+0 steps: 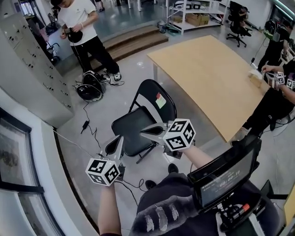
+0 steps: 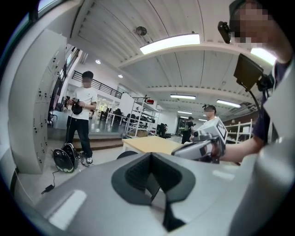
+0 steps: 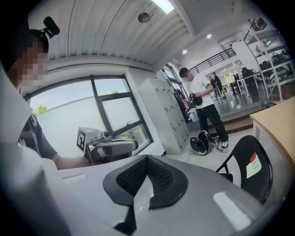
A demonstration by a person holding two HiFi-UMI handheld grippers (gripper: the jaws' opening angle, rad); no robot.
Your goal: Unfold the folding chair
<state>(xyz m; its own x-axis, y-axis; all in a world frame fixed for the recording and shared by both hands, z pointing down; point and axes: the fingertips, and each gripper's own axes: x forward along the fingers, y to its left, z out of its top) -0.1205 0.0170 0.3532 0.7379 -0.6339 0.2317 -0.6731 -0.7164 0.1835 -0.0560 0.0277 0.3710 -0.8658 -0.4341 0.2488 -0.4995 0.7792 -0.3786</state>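
Folding chair stands on the floor with its seat down, seemingly already unfolded. Left hand-held gripper and right hand-held gripper hover clenched and empty, probably because nothing needs grasping.

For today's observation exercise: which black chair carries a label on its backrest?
The folding chair standing open beside the wooden table; the wheeled office chair by the far shelves shows none.

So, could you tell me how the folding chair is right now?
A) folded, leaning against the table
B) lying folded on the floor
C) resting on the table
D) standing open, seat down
D: the head view shows the folding chair on its legs on the floor, seat down and backrest upright, near the table.
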